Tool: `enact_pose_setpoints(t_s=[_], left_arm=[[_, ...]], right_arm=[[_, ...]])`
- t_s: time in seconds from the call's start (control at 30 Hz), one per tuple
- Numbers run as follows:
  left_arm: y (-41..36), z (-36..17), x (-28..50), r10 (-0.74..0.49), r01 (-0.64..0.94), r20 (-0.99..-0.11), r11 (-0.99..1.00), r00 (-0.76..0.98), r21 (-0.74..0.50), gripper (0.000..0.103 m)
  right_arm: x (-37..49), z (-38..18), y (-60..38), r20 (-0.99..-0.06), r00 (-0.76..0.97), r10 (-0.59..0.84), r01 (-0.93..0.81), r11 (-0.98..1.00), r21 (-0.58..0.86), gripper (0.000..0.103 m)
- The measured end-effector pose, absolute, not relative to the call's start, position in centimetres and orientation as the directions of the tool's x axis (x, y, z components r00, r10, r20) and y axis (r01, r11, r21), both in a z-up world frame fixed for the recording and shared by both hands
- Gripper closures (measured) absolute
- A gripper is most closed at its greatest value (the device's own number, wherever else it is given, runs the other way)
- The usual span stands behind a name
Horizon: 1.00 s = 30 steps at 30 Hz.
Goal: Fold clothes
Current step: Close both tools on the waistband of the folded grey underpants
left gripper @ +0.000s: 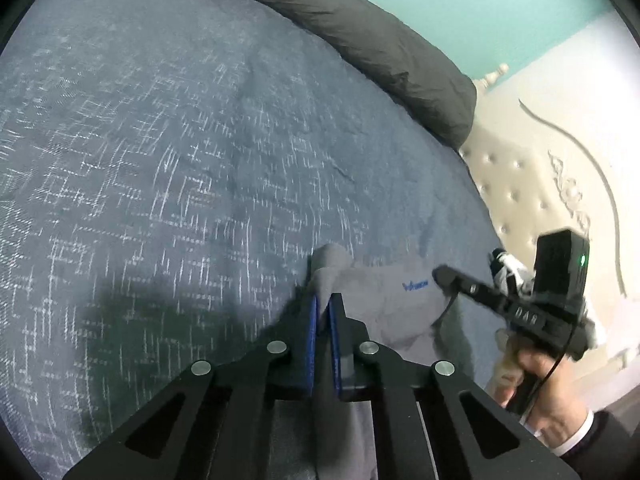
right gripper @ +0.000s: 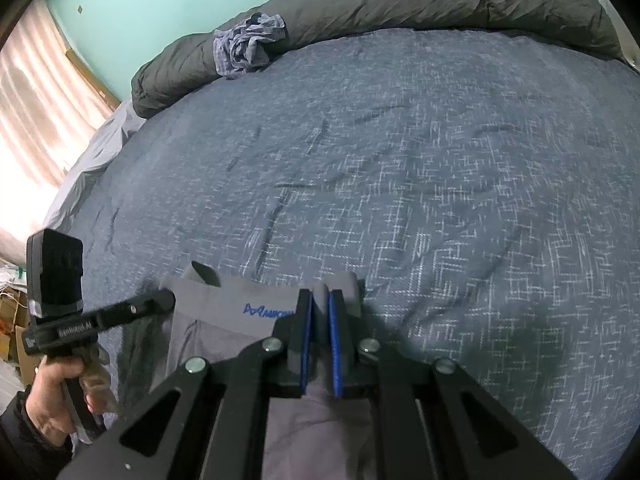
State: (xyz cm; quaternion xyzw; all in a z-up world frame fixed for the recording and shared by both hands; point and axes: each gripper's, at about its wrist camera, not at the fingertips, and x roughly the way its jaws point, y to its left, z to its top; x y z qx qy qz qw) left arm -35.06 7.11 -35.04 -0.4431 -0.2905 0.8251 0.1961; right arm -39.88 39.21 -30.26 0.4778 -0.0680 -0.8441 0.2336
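On the bed (right gripper: 400,160), covered in a blue-grey patterned blanket, a dark duvet (right gripper: 400,4) lies bunched along the far edge. Near the front edge, a grey garment (right gripper: 224,320) stretches with its waistband running left to right between both tools. The left gripper (left gripper: 323,312) pinches one waistband corner; the right gripper (right gripper: 320,308) pinches the other.

Two grippers are seen, a left gripper (left gripper: 323,312) and a right gripper (right gripper: 320,310). One grey garment (right gripper: 224,320), one crumpled blue cloth (right gripper: 248,46) and one dark duvet (right gripper: 400,4) are counted
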Motion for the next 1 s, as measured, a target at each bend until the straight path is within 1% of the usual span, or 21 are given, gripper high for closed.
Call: enact_pose_setpoints(t_s=[0.17,0.2,0.3,0.5,0.63,0.73,0.9,1.0], left_arm=[[7.4,-34.8,-35.6,0.575,-0.074,-0.627,-0.765,-0.525,-0.640,0.096],[7.4,-34.8,-35.7,0.575,-0.077,-0.628,-0.767,-0.525,-0.637,0.093],[7.6,-34.6,-35.9,0.572,-0.086,-0.631,-0.773,-0.524,-0.629,0.092],[7.9,-34.3,-36.4,0.567,-0.105,-0.637,-0.784,-0.522,-0.612,0.092],[7.9,-34.5,-36.6,0.553,-0.090,-0.646,-0.792,-0.527,-0.604,0.094],[7.8,-34.6,-36.8,0.541,-0.078,-0.652,-0.797,-0.531,-0.598,0.094],[7.7,-34.9,-37.1,0.522,-0.059,-0.663,-0.807,-0.537,-0.588,0.094],[7.4,-35.2,-37.2,0.528,-0.047,-0.664,-0.800,-0.529,-0.598,0.092]], right_arm=[[-40.0,-30.8,39.5,-0.772,-0.444,-0.456,0.313,-0.886,0.343,0.095],[-40.0,-30.9,39.6,-0.769,-0.445,-0.460,0.308,-0.884,0.351,0.095],[-40.0,-31.2,39.3,-0.779,-0.444,-0.443,0.310,-0.892,0.330,0.095],[-40.0,-31.1,40.1,-0.764,-0.481,-0.431,0.275,-0.901,0.335,0.095],[-40.3,-31.2,39.9,-0.767,-0.494,-0.408,0.275,-0.911,0.307,0.095],[-40.6,-31.3,40.0,-0.756,-0.509,-0.411,0.263,-0.911,0.318,0.095],[-41.6,-32.2,38.8,-0.795,-0.474,-0.379,0.274,-0.921,0.276,0.095],[-41.8,-32.5,39.0,-0.802,-0.460,-0.380,0.262,-0.922,0.287,0.095]])
